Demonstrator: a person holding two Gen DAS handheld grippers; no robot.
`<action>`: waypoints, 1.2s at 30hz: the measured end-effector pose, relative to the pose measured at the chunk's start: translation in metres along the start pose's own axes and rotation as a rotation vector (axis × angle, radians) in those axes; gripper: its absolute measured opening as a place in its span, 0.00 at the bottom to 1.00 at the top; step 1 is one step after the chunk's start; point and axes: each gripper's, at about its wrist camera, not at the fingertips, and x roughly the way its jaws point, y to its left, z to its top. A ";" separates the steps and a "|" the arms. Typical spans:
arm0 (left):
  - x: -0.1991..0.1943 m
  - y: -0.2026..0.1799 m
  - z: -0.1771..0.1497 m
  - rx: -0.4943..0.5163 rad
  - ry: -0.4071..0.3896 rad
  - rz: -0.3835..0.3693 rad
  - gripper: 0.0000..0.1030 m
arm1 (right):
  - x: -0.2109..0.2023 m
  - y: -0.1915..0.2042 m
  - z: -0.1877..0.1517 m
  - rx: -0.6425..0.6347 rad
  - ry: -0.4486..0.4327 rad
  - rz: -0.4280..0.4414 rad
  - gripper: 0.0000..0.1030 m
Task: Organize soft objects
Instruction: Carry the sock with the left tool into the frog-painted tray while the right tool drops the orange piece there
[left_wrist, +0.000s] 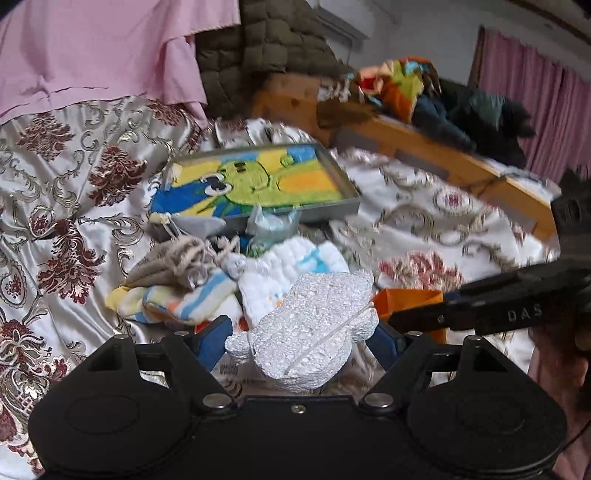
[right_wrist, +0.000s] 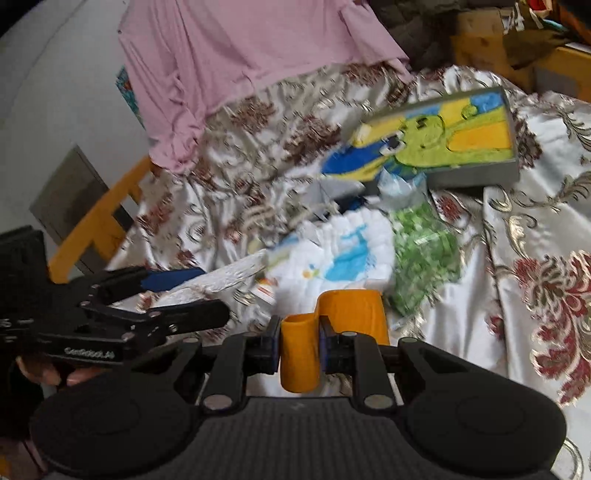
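Nearest, my left gripper (left_wrist: 299, 332) is closed on a silvery crinkled soft piece (left_wrist: 314, 328), its blue pads pressing the piece from both sides; the piece tilts up and away from me. My right gripper (right_wrist: 298, 345) is likewise shut, pinching a fold of an orange soft object (right_wrist: 351, 314), the rest of which bulges up beyond the fingertips. Both loads hang just above the bedspread (left_wrist: 66, 206).

Just beyond lies the unsorted heap: a white cloth with blue marks (right_wrist: 351, 251), a striped pastel cloth (left_wrist: 184, 299), a grey knitted item with cords (left_wrist: 177, 262) and a green leafy-looking bundle (right_wrist: 424, 254), all touching or overlapping. Behind the heap sits a grey tray (left_wrist: 347, 188) lined with a bright cartoon towel (left_wrist: 258, 181), probably the destination.

Farthest are a pink sheet (left_wrist: 103, 48) and a wooden bed frame (left_wrist: 443, 147) piled with clothes.

Risks, as I judge them: the two grippers sit close together and could collide. The orange object is held only by a narrow fold and could slip free. The silvery piece's thin strand might snag on the heap. Motion blur hides finer detail.
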 end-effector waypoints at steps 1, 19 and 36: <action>-0.002 0.002 0.000 -0.012 -0.011 -0.002 0.78 | -0.002 0.001 0.001 0.001 -0.013 0.011 0.21; 0.010 0.013 0.027 -0.093 -0.156 0.078 0.78 | -0.019 -0.014 0.024 0.058 -0.222 0.062 0.23; 0.117 0.027 0.110 -0.169 -0.168 0.133 0.78 | 0.041 -0.080 0.107 0.068 -0.454 -0.079 0.25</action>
